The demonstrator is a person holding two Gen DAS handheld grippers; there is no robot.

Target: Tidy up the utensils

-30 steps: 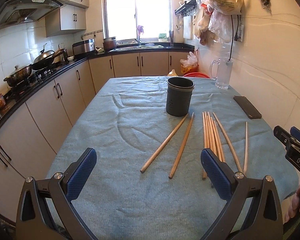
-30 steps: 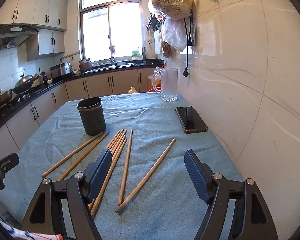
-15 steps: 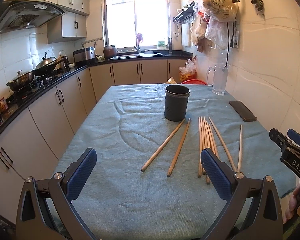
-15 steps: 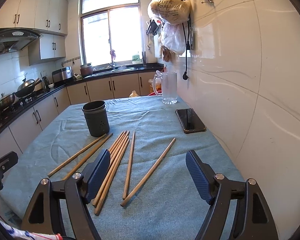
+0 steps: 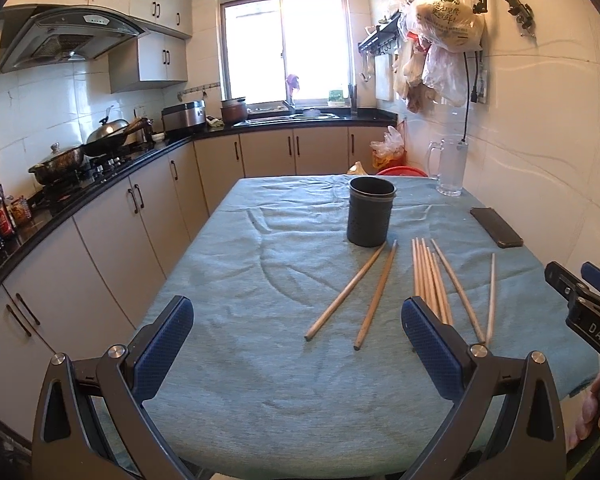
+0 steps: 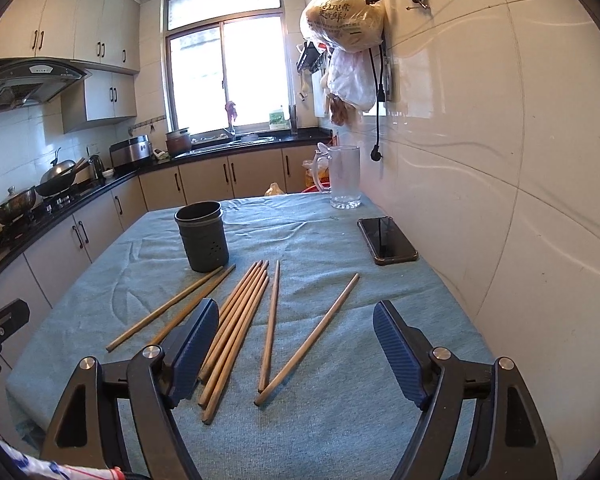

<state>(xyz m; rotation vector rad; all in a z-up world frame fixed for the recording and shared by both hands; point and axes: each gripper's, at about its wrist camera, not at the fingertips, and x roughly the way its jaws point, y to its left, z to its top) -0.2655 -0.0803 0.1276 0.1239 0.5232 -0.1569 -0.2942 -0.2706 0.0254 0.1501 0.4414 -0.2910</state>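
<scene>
Chopsticks [image 6: 236, 324] lie loose on surface [image 6: 340, 420], near side of dark holder [image 6: 202, 236]. Both grippers [image 5: 296, 340] [image 6: 292, 352] hover, jaws apart, empty. Step: approach. Next: close on one stick, lift into holder.

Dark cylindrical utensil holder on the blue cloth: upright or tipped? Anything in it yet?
Upright: the dark cylindrical utensil holder stands on its base, mouth up. No wooden chopsticks stick out; all lie on the cloth. Its bottom is hidden.

Near ends of the bundled chopsticks [image 5: 430, 276] hidden behind the left hand-held gripper [image 5: 296, 334]; holder [image 5: 370, 216] interior unseen.
</scene>
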